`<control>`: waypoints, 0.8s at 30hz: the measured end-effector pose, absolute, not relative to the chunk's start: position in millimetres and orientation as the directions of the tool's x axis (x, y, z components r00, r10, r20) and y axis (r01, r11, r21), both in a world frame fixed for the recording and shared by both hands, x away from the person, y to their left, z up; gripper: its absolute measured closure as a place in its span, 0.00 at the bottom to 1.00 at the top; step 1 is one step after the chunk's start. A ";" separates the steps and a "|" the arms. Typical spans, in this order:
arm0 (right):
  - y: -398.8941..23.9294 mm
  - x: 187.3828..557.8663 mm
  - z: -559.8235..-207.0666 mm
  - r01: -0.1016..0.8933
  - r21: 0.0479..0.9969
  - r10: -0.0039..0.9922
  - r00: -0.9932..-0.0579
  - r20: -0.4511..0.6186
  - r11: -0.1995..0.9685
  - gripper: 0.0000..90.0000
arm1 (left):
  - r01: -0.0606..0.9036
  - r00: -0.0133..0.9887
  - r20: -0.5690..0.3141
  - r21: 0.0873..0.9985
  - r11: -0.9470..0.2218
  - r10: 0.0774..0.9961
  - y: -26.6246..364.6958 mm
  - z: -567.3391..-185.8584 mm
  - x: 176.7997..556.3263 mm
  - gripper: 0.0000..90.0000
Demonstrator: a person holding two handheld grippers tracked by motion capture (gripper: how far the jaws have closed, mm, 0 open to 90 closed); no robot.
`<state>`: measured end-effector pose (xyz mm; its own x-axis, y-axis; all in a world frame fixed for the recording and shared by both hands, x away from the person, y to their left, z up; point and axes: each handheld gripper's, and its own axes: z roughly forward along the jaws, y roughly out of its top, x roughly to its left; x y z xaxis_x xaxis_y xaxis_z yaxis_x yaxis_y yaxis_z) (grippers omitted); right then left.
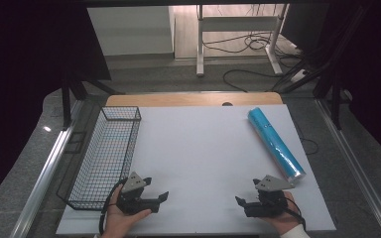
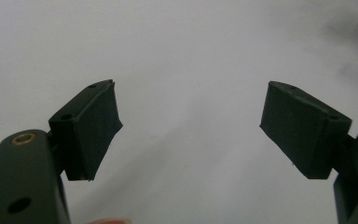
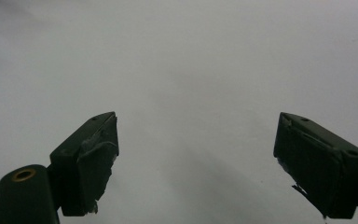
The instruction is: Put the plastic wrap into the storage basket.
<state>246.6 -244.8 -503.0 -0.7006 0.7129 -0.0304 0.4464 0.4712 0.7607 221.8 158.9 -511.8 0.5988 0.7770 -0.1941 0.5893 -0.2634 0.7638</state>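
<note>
Blue roll (image 1: 276,144), foil-shiny and one of a kind here, lies slantwise at the far right of the white surface (image 1: 198,158); no writing on it can be read. One black wire basket (image 1: 105,156) stands along the left edge. Two tools sit near the front edge: the left hand-held gripper (image 1: 158,191) and the right hand-held gripper (image 1: 242,203), both with jaws spread wide and holding nothing. Beyond lie grey floor, cables and a white frame.

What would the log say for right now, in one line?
left claw: open, empty | right claw: open, empty | blue roll: far right on white table | wire basket: left edge, nothing seen inside
</note>
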 end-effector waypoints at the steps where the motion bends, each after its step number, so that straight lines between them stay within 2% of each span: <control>1: -244.8 246.9 -502.9 0.447 0.761 0.713 -0.701 -0.030 0.471 0.16 | 0.592 0.599 -0.199 0.762 -0.262 0.776 159.4 -512.1 223.4 0.22; 16: -240.7 241.7 -497.4 0.451 0.757 0.698 -0.716 -0.008 0.472 0.18 | 0.598 0.606 -0.212 0.756 -0.264 0.767 156.0 -510.6 220.4 0.22; 24: -238.0 251.5 -496.8 0.446 0.760 0.669 -0.743 0.020 0.472 0.20 | 0.597 0.617 -0.215 0.755 -0.272 0.757 153.3 -509.8 221.0 0.23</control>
<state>251.5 -238.0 -496.8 -0.7426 0.6694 0.0202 0.4462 0.4721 0.7603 221.0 153.3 -509.8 0.6171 0.7569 -0.2150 0.5969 -0.2723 0.7547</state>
